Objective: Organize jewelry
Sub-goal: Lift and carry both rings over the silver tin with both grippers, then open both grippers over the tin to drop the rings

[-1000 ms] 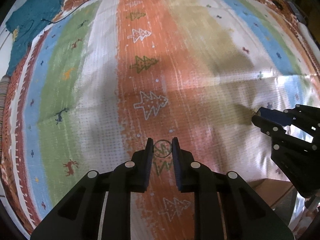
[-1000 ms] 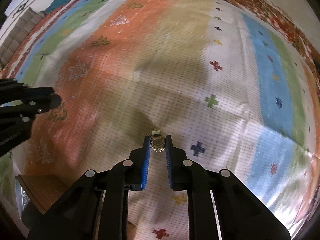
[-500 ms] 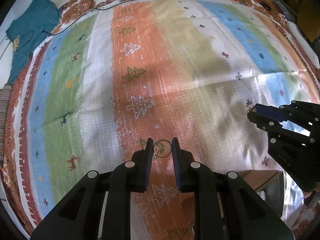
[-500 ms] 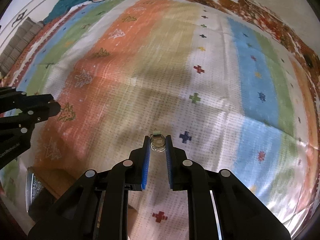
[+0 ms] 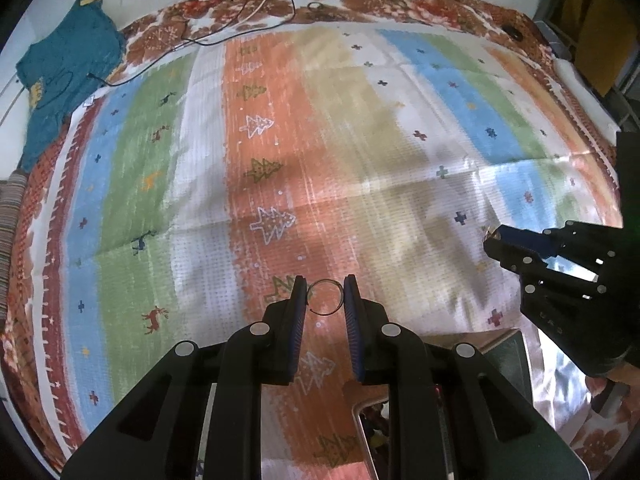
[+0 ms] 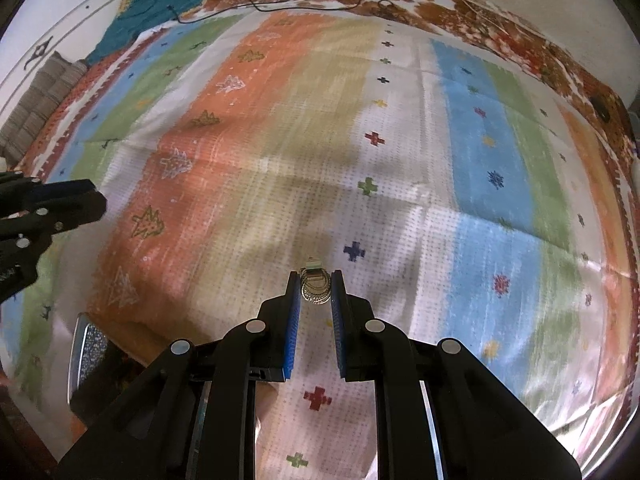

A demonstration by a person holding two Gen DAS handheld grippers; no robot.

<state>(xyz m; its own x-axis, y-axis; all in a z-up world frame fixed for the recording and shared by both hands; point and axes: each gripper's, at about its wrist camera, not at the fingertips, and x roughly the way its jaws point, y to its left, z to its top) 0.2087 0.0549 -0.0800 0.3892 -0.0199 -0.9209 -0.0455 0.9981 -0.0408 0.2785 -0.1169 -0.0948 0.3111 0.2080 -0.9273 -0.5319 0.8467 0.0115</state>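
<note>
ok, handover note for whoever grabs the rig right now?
Left gripper: shut on a thin wire ring, held above the striped bedspread.
Right gripper: shut on a bunch of gold rings, also in the air.
Jewelry box: sits near the bed's front edge, below and between the grippers; inside hardly visible.
Done: both pieces picked up.
Left: put them in the box.

**Open bedspread ahead, box close below**

The striped bedspread (image 5: 360,152) lies flat and bare ahead of both grippers, giving wide room forward. Cables (image 5: 256,12) and a teal garment (image 5: 68,76) sit only at its far edge. A box (image 5: 508,356) stands close beneath the left gripper (image 5: 325,298), beside the right gripper (image 6: 316,286).
</note>
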